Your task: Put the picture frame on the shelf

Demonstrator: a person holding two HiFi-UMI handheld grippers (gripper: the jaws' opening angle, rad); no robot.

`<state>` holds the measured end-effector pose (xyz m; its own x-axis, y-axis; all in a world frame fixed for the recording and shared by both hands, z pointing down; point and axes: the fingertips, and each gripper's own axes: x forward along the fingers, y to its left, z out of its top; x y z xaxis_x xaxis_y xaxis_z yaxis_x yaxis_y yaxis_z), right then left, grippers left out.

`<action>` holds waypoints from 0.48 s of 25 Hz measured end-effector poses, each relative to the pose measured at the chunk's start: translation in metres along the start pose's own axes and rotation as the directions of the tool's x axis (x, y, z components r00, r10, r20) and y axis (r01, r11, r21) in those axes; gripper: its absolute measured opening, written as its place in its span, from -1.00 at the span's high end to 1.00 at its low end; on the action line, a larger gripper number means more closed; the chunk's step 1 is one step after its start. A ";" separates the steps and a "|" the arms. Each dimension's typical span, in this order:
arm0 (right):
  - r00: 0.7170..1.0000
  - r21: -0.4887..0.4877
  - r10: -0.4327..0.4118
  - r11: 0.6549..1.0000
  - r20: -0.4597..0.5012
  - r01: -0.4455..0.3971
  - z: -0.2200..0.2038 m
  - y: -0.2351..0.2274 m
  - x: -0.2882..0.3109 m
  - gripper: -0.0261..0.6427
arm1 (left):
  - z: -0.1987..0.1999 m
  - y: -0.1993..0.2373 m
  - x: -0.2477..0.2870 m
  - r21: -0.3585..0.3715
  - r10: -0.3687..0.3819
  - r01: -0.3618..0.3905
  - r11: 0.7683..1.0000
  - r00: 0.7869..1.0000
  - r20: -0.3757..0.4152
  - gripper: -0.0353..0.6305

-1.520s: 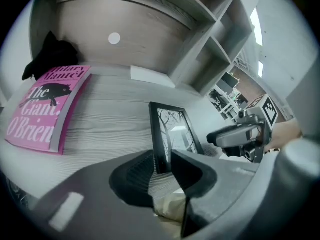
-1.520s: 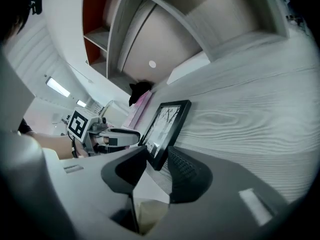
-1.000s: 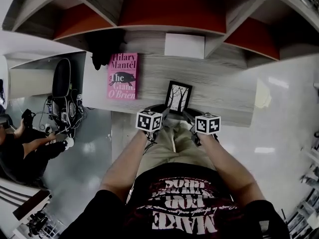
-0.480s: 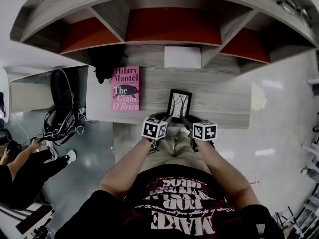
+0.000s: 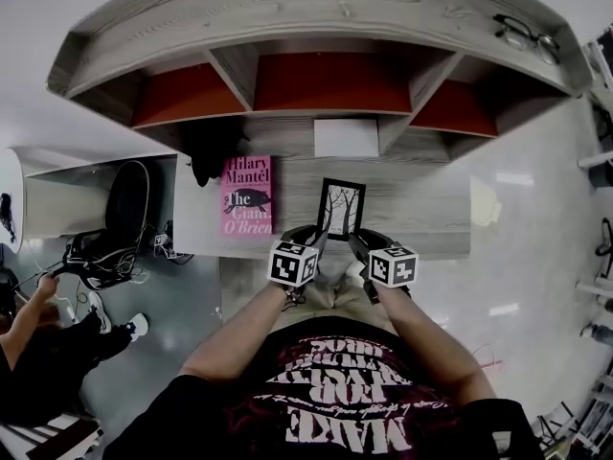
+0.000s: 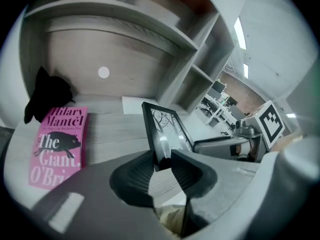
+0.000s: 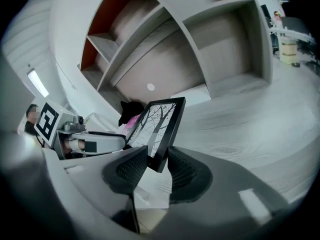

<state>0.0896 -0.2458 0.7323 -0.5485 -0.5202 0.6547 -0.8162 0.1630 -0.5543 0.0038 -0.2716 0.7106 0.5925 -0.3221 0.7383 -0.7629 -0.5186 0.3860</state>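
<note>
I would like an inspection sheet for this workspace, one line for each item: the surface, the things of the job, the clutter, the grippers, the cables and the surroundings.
Surface: grey wood-grain desk below a shelf unit with open compartments.
Job's things: black picture frame with a tree picture, tilted, held at its lower corners, not yet on the shelf.
Clutter: pink book lying flat left of the frame; black object behind the book; glasses on top of the shelf unit.
Grippers: left gripper and right gripper both closed on the frame.
Cables: tangle on the floor left of the desk.
Surroundings: glossy floor; another person at lower left.
</note>
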 end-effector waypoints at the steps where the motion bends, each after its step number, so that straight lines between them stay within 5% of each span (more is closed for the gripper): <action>1: 1.000 -0.013 0.001 1.000 0.014 -0.001 0.007 0.004 -0.003 0.48 | 0.006 -0.001 -0.005 0.004 0.004 -0.004 1.000 1.000 0.015 0.56; 12: 0.989 -0.093 0.050 0.995 0.141 -0.037 0.067 0.054 -0.043 0.47 | 0.068 -0.017 -0.069 0.030 0.008 -0.013 0.999 0.983 0.182 0.56</action>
<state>0.0817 -0.2707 0.6398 -0.5576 -0.6246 0.5467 -0.8085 0.2592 -0.5284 -0.0062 -0.2946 0.6151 0.6237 -0.4646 0.6286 -0.7628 -0.5375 0.3596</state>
